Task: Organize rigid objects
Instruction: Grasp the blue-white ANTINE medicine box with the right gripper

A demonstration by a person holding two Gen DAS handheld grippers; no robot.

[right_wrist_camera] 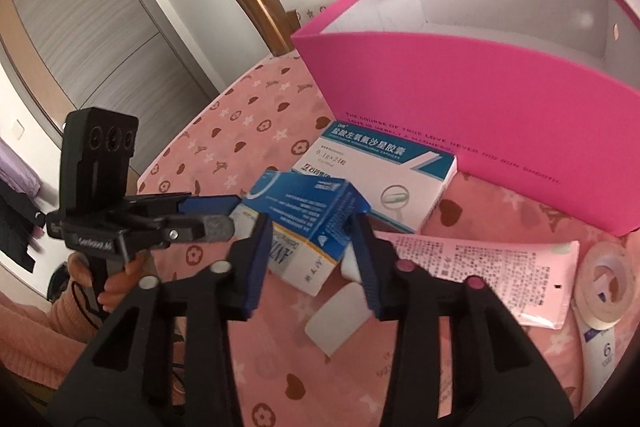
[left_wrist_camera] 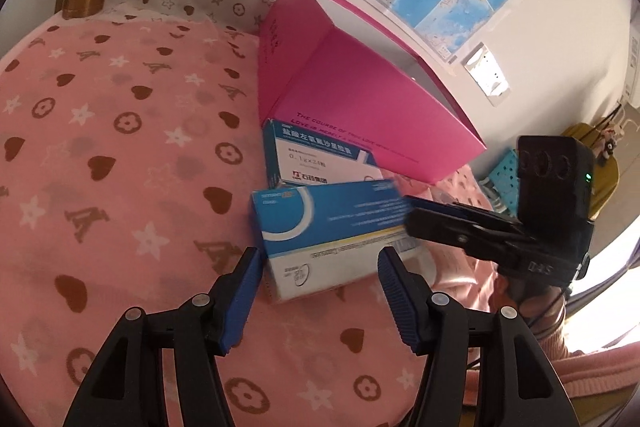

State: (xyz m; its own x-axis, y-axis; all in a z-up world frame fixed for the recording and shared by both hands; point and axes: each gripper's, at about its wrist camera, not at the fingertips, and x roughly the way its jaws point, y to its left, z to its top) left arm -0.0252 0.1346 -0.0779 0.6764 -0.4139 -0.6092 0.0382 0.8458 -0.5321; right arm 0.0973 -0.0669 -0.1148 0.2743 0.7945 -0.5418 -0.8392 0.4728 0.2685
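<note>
The pink box [right_wrist_camera: 460, 99] is standing open at the bed's back edge. Just before it, the blue carton [right_wrist_camera: 304, 203] is being pinched by the right gripper [right_wrist_camera: 312, 227] across its narrow end: light, stiff, crushable cardboard. The left gripper [left_wrist_camera: 320, 259] is hanging spread beside it.

The open box [right_wrist_camera: 460, 99] stands at the back of the tablecloth [right_wrist_camera: 240, 131], with the tumbler [right_wrist_camera: 260, 11] behind its left corner. A flat medicine carton [right_wrist_camera: 384, 175] lies touching the box's front wall, and a second carton [right_wrist_camera: 308, 211] lies before that. Right of these cartons lies a tube [right_wrist_camera: 480, 267], with a tape roll [right_wrist_camera: 608, 287] further right.
</note>
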